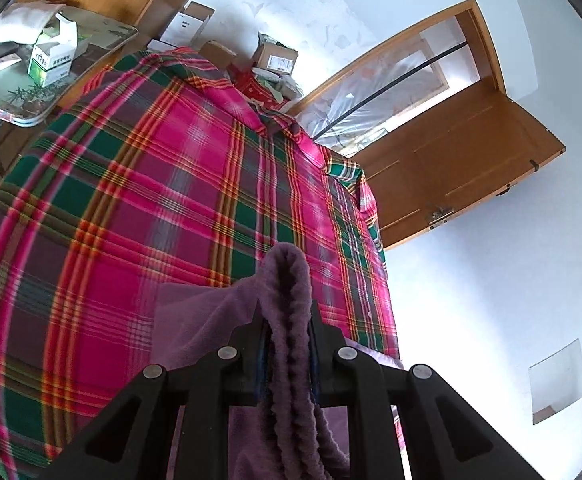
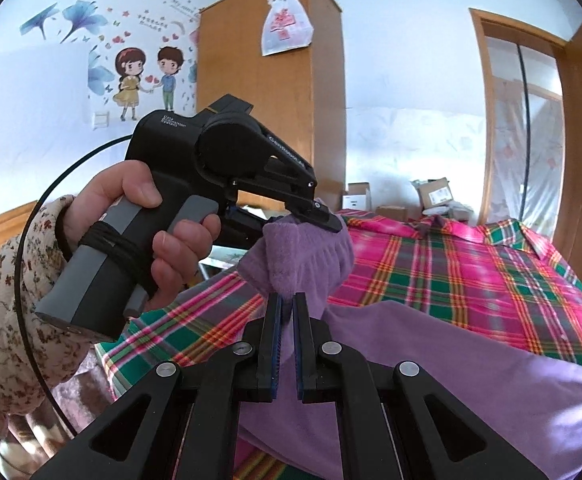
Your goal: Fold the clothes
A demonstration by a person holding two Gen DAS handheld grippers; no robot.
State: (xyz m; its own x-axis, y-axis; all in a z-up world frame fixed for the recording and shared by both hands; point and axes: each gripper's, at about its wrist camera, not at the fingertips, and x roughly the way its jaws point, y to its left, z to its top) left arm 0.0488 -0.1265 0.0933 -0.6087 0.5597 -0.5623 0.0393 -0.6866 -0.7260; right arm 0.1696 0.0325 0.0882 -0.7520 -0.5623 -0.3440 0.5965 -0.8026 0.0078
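- Purple garment (image 2: 431, 344): soft fleecy knit, light and limp, with no stiffness. It drapes and bunches wherever it's pinched. Judged grippy rather than slippery; not fragile.
- Location: it lies over the near edge of the bed (image 1: 131, 200), on the pink/green plaid cover, with one bunched part lifted above it between the two tools.
- Left gripper (image 1: 289, 344): jaws closed narrow on a thick rolled fold of the purple fabric. In the right wrist view the same tool (image 2: 323, 216) is seen from outside, held by a hand (image 2: 159, 224) in a floral sleeve, its tip buried in the bunch.
- Right gripper (image 2: 286, 312): fingers nearly together, with a thin slit between the blue pads. The cloth's lower tip sits right at the fingertips; it looks pinched, but the bite is shallow.
- Grip advice: take hems, cuffs or corners, not mid-panel. A single layer at an edge gives a clean fold line, while a bunched handful will fold crooked. Keep tension between the two grips so the span hangs flat.
- Risk: a shallow pinch on thick pile may creep out under pull.
- Can't make out what kind of garment it is or its outline; sleeves, neck and hem aren't distinguishable.
- Most of the cloth is cut off by the frame bottom and the tool bodies, so how many layers are stacked is unknown.
- The right-hand grip itself is out of frame, and the bed's near edge is mostly hidden under fabric.
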